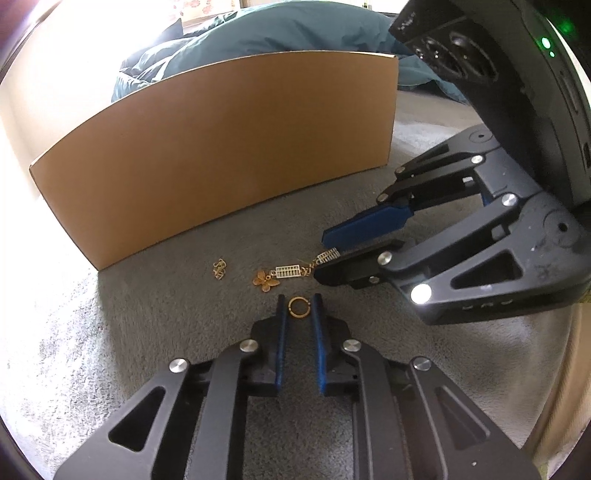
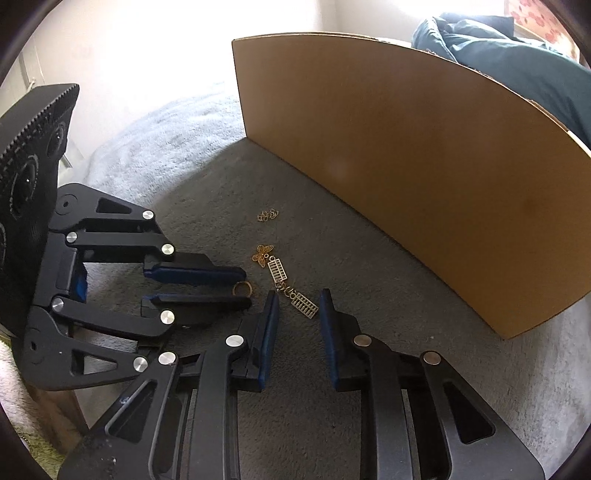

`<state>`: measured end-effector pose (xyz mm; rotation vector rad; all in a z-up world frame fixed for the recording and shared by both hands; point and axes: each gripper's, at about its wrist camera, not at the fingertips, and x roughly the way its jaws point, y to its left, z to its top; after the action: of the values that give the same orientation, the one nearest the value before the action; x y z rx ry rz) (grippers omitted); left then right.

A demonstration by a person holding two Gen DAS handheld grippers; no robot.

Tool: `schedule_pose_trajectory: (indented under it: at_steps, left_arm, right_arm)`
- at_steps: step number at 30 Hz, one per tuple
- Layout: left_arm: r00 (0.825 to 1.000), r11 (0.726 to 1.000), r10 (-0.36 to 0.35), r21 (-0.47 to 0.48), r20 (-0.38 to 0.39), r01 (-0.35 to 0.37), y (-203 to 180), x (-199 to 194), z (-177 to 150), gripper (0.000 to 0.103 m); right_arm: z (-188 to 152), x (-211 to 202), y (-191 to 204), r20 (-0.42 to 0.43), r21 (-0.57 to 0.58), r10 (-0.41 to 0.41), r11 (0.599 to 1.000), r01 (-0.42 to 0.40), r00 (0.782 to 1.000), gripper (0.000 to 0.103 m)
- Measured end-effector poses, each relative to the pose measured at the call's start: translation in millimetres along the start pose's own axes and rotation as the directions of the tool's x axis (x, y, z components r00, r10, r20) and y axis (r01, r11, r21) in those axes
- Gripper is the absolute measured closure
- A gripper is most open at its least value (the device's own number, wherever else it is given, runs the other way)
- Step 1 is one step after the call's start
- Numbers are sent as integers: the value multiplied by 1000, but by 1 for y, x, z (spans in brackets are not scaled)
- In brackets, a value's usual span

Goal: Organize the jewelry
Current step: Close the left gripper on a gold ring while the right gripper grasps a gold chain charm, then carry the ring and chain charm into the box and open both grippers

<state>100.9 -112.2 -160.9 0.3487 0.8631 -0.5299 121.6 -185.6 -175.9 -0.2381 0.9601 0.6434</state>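
Observation:
A gold ring [image 1: 298, 307] lies on the grey carpet between the tips of my left gripper [image 1: 298, 301], which is open around it; the ring also shows in the right wrist view [image 2: 242, 288]. A gold butterfly charm [image 1: 266, 280] lies just beyond. Two silver abacus-shaped earrings [image 1: 288, 272] lie in a line; one [image 2: 303, 305] sits between the tips of my open right gripper [image 2: 297, 295], which shows in the left wrist view [image 1: 320, 258]. A small gold tangle [image 1: 219, 268] lies further left.
A tall cardboard box [image 1: 221, 155] stands upright on the carpet just behind the jewelry. Teal bedding [image 1: 280, 33] lies behind the box. The two grippers are close together, tips nearly meeting.

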Motion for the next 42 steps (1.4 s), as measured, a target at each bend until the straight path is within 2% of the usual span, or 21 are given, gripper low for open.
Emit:
schedule_pose_trajectory:
  at_steps: [7,12,22,34,37,42]
  left_arm:
    - [1000,1000,-14,-12,-2,14,3,1,-1,91]
    - [1000,1000,-16,-12,2,16,6,2,0,91]
    - [1000,1000,-19,-15,5,19,6,2,0,91]
    - [1000,1000,-23,-16,4,23,7,2,0,91]
    - [1000,1000,-23,-16,4,23,7,2,0,91]
    - [1000,1000,-23,-16,2,23,7,3,-1,91]
  right_arm:
    - [1,4,2,-13,-13,-27,1000,27,1000,90]
    - [1,2,3,-11,-17,-42,999,42,999,91]
    - [-9,-17,-1,-25,13,-83,996,84,996,91]
    - [-22,-24,-11,-33,85,-74,993,77,997,89]
    - [-21,-24,-10,-26,78,-77,994,79,997,85]
    - [-19,-19,-8,-29,60,-85,994,87,996,85]
